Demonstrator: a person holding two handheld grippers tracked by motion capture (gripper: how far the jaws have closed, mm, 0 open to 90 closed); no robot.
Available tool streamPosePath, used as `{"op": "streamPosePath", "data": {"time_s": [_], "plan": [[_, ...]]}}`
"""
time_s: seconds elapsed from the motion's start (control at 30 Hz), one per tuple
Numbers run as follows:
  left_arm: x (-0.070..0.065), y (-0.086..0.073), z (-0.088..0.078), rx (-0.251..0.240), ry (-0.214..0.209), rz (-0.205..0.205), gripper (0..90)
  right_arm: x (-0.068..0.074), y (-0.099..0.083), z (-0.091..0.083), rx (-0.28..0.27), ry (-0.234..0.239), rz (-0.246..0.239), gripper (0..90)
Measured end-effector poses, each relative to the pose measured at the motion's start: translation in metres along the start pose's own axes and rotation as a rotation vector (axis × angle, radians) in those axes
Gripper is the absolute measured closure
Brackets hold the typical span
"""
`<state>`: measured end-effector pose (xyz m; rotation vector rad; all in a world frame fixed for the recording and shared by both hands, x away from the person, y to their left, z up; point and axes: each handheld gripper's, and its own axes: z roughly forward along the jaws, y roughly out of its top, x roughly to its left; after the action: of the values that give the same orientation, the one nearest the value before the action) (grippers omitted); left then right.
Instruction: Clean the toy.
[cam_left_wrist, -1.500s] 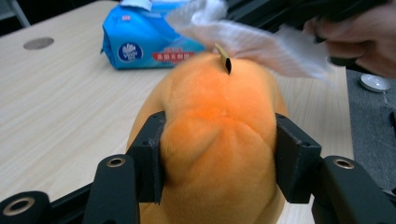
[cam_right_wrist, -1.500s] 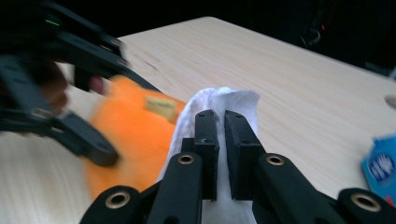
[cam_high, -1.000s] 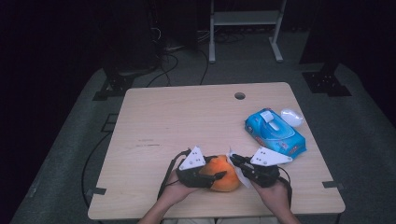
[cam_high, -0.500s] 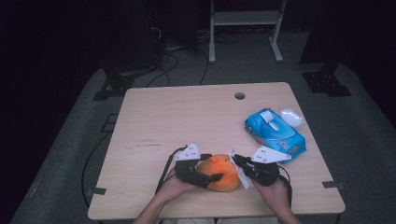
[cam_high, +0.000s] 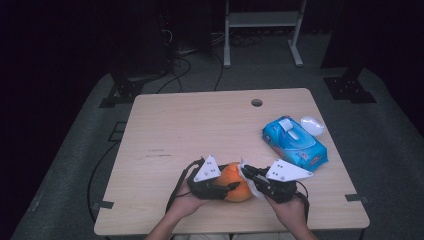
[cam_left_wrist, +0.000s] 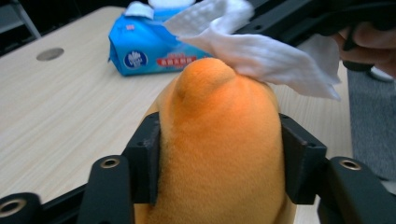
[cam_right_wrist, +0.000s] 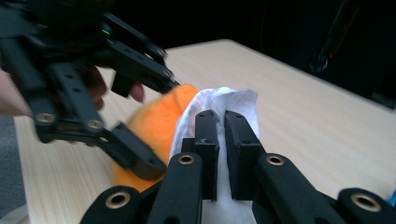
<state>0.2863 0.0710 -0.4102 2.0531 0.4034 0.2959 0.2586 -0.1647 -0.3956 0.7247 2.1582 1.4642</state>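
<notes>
We find the orange plush toy (cam_high: 236, 181) at the table's near edge, between both grippers. The left gripper (cam_left_wrist: 219, 158) has just been closing its jaws, and its pads now press the toy's flanks; we judge this re-grip steadies it for wiping. The right gripper (cam_right_wrist: 222, 140) pinches a white wipe (cam_left_wrist: 261, 51) between near-closed jaws, laid on the toy's top. The blue wipes pack (cam_high: 295, 142) and a small white lid (cam_high: 312, 125) lie well apart at the right. Nothing obstructs the work.
</notes>
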Motion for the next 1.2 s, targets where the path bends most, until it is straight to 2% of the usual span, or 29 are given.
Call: {"op": "streamPosePath", "data": {"time_s": [0.07, 0.13, 0.2, 0.33, 0.43, 0.5, 0.57, 0.67, 0.73, 0.8, 0.9, 0.97, 1.13, 1.2], "plan": [[0.001, -0.002, 0.003, -0.011, -0.008, -0.017, 28.4, -0.007, -0.011, 0.006, 0.039, 0.004, 0.029, 83.3], [0.004, -0.002, 0.003, -0.020, -0.012, -0.029, 18.3, -0.012, -0.018, 0.010, 0.047, 0.029, 0.087, 83.3], [0.009, -0.003, 0.000, -0.044, -0.015, -0.058, 11.9, -0.015, -0.020, 0.012, 0.049, 0.035, 0.107, 83.3], [0.020, -0.010, -0.002, -0.058, -0.018, -0.116, 7.0, -0.022, -0.024, 0.010, 0.053, 0.007, 0.122, 83.3], [0.027, -0.017, 0.004, -0.062, -0.064, -0.185, 5.0, -0.024, -0.026, 0.009, 0.055, 0.001, 0.128, 83.3], [0.028, -0.020, 0.008, -0.064, -0.090, -0.214, 3.6, -0.024, -0.026, 0.008, 0.058, -0.005, 0.123, 83.3], [0.028, -0.021, 0.009, -0.069, -0.110, -0.222, 5.1, -0.025, -0.026, 0.008, 0.058, -0.007, 0.121, 83.3], [0.028, -0.021, 0.007, -0.065, -0.120, -0.208, 9.3, -0.027, -0.027, 0.007, 0.061, -0.009, 0.128, 83.3], [0.026, -0.019, 0.005, -0.060, -0.109, -0.193, 17.8, -0.028, -0.027, 0.007, 0.057, -0.010, 0.131, 83.3], [0.023, -0.015, 0.001, -0.056, -0.082, -0.171, 30.6, -0.027, -0.026, 0.006, 0.054, -0.013, 0.133, 83.3], [0.018, -0.008, -0.005, -0.061, -0.047, -0.135, 39.5, -0.027, -0.022, 0.002, 0.032, -0.012, 0.141, 83.3], [0.017, -0.004, -0.008, -0.050, -0.026, -0.120, 40.2, -0.027, -0.019, -0.001, 0.018, -0.014, 0.132, 83.2], [0.020, -0.004, -0.010, -0.030, -0.020, -0.134, 40.4, -0.021, -0.017, 0.000, 0.014, -0.010, 0.117, 83.3], [0.021, -0.003, -0.011, -0.023, -0.011, -0.141, 40.5, -0.018, -0.014, -0.001, -0.005, -0.006, 0.108, 83.3]]}}
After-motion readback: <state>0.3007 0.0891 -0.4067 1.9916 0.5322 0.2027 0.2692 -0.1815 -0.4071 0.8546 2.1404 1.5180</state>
